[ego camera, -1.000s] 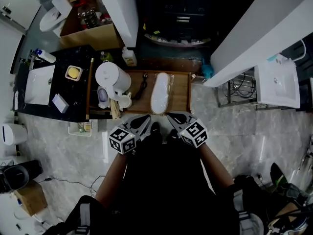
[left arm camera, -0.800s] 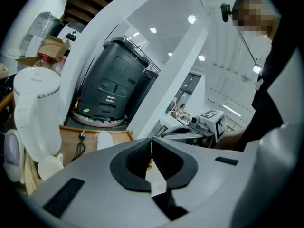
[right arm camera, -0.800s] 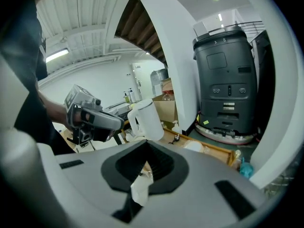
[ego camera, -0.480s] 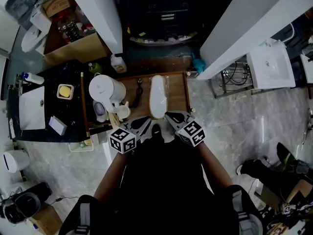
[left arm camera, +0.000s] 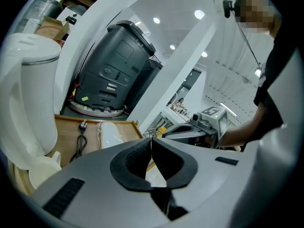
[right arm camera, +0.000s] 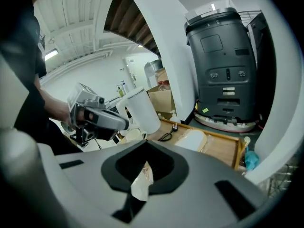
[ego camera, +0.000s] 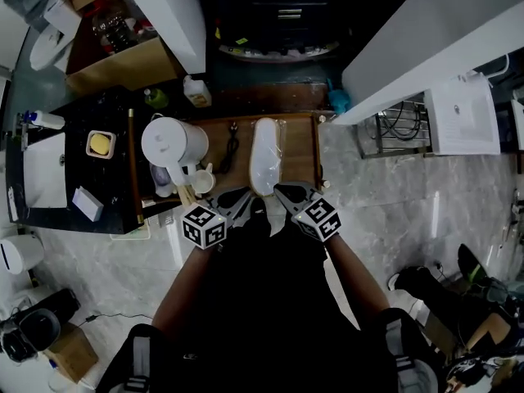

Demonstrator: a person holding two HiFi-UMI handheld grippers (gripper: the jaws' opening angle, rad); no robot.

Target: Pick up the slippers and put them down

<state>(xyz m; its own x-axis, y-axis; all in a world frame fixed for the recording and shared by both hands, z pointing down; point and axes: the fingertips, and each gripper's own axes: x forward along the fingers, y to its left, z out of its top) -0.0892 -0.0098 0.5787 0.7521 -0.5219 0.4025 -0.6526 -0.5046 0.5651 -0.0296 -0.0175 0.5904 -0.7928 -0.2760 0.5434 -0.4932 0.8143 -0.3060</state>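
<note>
The left hand-held gripper (ego camera: 242, 197) and right hand-held gripper (ego camera: 281, 192), jaws pressed together, sit side by side; the slippers (ego camera: 264, 155) lie at twelve o'clock on the wooden tray (ego camera: 300, 150), probably awaiting pickup

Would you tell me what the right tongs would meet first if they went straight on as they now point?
Most likely the black power cord on the wooden tray, between the white kettle and the wrapped slipper; depth is unclear, so bare tray may come first.

white kettle (ego camera: 168, 142), black cable (ego camera: 232, 147), wooden tray (ego camera: 300, 155)
</note>
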